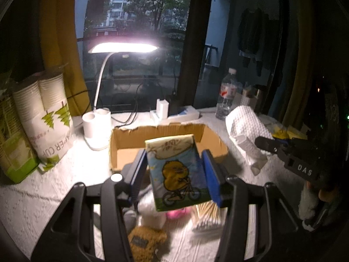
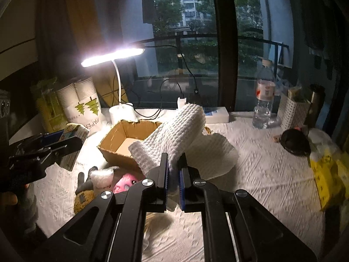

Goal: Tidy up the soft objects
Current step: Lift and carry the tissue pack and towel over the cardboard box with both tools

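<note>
My left gripper (image 1: 174, 163) is shut on a tissue pack (image 1: 176, 174) printed with a yellow cartoon on a bicycle, held above the table just in front of an open cardboard box (image 1: 130, 139). My right gripper (image 2: 173, 163) is shut on a rolled white waffle-textured cloth (image 2: 176, 131), held up beside the box (image 2: 122, 139); the cloth also shows in the left wrist view (image 1: 246, 126). The left gripper with the pack shows in the right wrist view (image 2: 72, 139). Plush toys lie below: a brown one (image 1: 144, 242), a pink one (image 2: 125, 183), a white one (image 2: 102, 178).
A lit desk lamp (image 1: 98, 126) stands behind the box. Paper cup sleeves (image 1: 50, 118) stand at left. A water bottle (image 2: 264, 100), a white holder (image 2: 292, 113), a dark round object (image 2: 294, 142) and a yellow bag (image 2: 327, 174) are at right. Cotton swabs (image 1: 207, 216) lie near.
</note>
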The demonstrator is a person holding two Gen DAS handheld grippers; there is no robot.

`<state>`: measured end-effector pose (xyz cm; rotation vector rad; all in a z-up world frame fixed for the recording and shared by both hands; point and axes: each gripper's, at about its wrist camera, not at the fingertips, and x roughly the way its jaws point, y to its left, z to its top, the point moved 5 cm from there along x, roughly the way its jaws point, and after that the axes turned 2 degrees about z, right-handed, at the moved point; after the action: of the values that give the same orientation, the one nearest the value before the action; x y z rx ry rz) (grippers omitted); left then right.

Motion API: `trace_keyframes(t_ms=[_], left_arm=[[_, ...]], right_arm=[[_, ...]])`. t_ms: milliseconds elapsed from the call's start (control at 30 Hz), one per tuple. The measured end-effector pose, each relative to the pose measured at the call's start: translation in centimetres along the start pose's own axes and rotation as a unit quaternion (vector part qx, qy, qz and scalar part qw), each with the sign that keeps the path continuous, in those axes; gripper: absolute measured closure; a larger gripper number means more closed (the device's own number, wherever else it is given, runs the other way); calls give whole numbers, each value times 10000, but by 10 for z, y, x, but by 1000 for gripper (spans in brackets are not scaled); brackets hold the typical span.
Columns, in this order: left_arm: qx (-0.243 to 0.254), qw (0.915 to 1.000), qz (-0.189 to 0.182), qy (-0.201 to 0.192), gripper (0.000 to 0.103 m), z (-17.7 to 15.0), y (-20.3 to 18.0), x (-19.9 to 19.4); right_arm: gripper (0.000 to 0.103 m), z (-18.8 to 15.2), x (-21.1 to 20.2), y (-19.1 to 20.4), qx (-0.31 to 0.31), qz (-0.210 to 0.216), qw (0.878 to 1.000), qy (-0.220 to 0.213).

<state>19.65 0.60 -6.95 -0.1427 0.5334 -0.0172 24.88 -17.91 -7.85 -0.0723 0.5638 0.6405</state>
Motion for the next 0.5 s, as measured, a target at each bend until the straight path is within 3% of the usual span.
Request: trace_keyframes(t_ms=[500], left_arm=[[-2,9995,-170,-255,51,36,-10,40]], right_arm=[[94,31,36,-16,-111,153,9998,-93]])
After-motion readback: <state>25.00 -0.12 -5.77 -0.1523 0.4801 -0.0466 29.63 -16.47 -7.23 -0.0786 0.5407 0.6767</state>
